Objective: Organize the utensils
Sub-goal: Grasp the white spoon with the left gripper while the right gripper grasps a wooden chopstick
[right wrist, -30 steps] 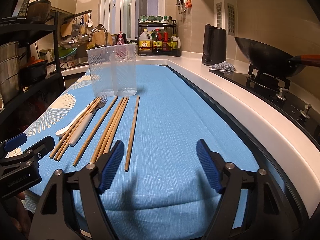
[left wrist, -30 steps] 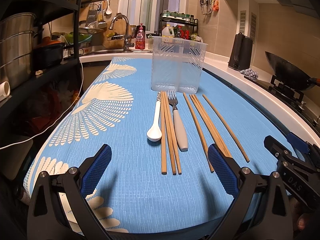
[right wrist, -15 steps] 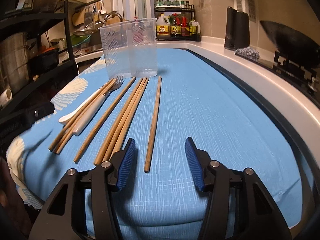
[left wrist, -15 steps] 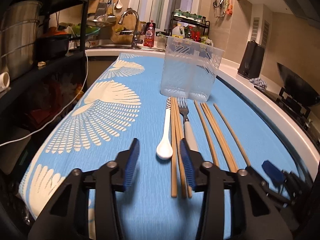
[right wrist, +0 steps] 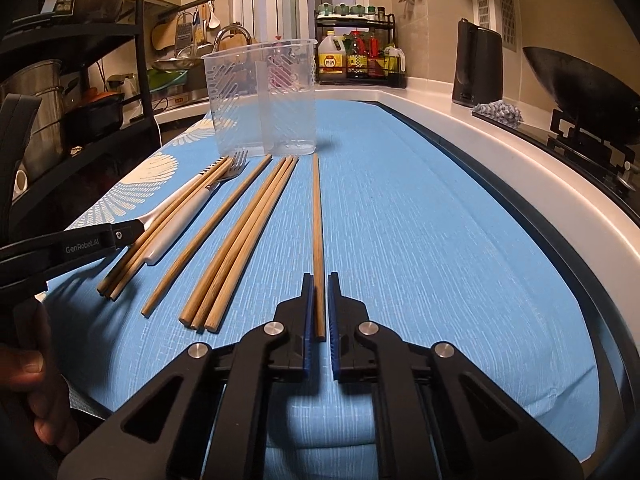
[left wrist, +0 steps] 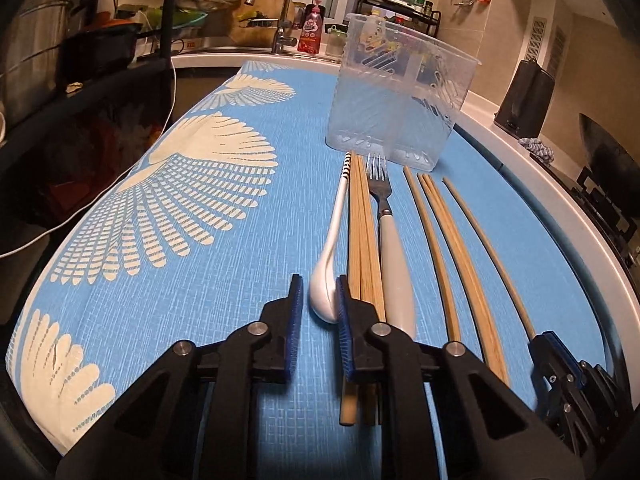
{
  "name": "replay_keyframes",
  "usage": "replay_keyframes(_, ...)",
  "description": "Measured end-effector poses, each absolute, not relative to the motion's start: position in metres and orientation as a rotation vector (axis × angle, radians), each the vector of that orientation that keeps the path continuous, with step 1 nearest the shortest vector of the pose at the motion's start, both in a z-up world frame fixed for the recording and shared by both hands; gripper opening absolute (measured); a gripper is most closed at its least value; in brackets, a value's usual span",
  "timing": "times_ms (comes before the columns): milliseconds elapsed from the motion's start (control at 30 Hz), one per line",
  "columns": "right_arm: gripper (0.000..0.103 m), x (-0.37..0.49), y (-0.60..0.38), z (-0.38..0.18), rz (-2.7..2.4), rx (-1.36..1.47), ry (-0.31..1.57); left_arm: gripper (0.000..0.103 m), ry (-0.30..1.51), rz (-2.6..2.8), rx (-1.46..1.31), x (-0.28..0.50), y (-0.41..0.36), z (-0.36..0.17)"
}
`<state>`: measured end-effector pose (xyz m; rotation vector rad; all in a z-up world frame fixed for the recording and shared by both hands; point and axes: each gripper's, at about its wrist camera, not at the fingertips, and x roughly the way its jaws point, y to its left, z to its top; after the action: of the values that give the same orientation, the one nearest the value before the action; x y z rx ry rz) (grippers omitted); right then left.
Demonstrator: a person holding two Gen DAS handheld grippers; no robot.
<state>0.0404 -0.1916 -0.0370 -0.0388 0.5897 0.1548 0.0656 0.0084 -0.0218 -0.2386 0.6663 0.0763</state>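
Since a second ago both claws have been closing. Left gripper clenched around white spoon bowl. Right gripper grasps lone chopstick, near end. Clear holder at 12 o'clock. Open cloth toward 3 o'clock.

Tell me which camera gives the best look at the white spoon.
The left wrist view: the white spoon lies along its full length, bowl between the fingers of the left gripper. In the right wrist view only a short piece of its handle shows, beside the chopsticks and behind that gripper.
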Motion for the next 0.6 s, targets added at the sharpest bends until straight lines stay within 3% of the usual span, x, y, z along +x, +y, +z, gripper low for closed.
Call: replay_keyframes(600, 0.008, 0.027, -0.199, -0.038, 0.092, -0.033, 0.587, 0.012, 0.637, 0.125, -0.140, 0.036, 0.011, -0.024)
